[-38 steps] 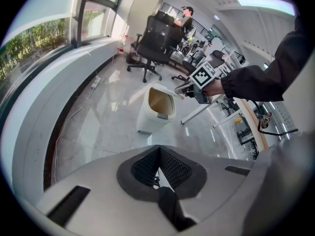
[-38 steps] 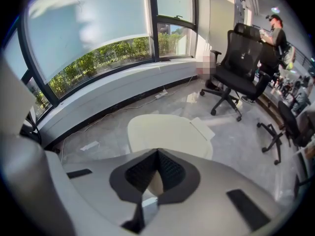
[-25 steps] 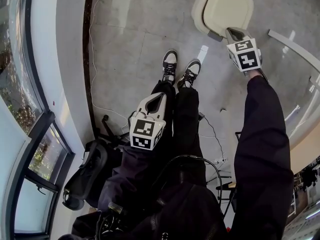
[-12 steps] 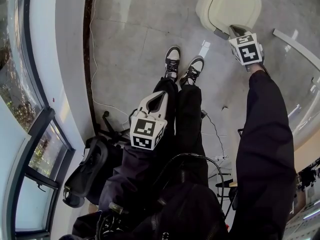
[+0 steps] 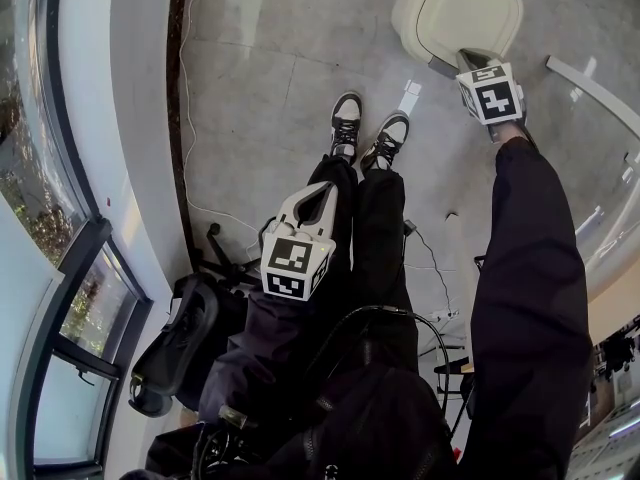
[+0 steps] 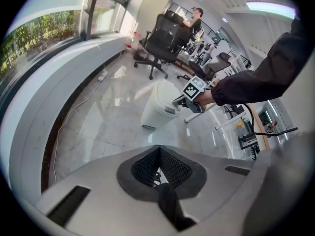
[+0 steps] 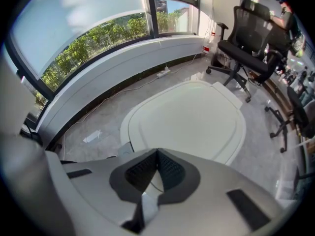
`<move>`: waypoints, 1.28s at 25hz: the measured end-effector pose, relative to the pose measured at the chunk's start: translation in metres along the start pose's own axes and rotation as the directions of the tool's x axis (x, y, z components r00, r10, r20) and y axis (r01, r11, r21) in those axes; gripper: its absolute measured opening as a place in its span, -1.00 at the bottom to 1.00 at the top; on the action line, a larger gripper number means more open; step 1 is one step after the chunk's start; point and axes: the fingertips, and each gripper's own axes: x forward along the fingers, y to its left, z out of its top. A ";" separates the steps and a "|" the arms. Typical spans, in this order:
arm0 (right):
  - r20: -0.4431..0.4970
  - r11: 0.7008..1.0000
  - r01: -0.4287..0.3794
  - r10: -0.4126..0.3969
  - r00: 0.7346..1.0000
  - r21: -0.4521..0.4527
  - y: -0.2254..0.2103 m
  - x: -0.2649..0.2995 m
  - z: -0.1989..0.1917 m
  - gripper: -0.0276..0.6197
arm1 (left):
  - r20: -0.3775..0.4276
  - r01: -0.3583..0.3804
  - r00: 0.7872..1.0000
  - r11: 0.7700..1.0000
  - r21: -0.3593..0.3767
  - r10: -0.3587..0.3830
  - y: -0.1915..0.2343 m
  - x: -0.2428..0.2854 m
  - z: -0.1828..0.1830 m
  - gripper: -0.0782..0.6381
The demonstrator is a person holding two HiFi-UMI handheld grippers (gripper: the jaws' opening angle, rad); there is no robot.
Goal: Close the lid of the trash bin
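The cream trash bin (image 5: 458,8) stands on the floor ahead of my feet, its lid (image 7: 192,119) lying flat and shut. My right gripper (image 5: 468,61) hangs just over the lid's near edge, jaws shut and empty; the right gripper view (image 7: 156,157) looks straight down on the lid. In the left gripper view the bin (image 6: 158,104) and the right gripper (image 6: 183,100) show side on. My left gripper (image 5: 323,190) rests low by my thighs, far from the bin, jaws shut with nothing in them (image 6: 158,155).
A curved window wall (image 5: 60,118) with a white cable (image 5: 185,88) along its foot runs on the left. A black bag (image 5: 175,343) lies at lower left. Black office chairs (image 7: 243,38) stand beyond the bin. A glass table edge (image 5: 595,93) is at right.
The head view has shifted slightly, so the bin sits a little higher and further right in it. The right gripper stays at the lid's near edge; the left gripper has barely moved.
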 end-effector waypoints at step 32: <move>0.731 0.906 0.030 -0.360 0.580 0.422 0.051 -0.587 0.110 -0.90 | 0.533 -0.002 0.806 0.899 0.437 -0.257 -0.260 -0.254 0.355 -0.78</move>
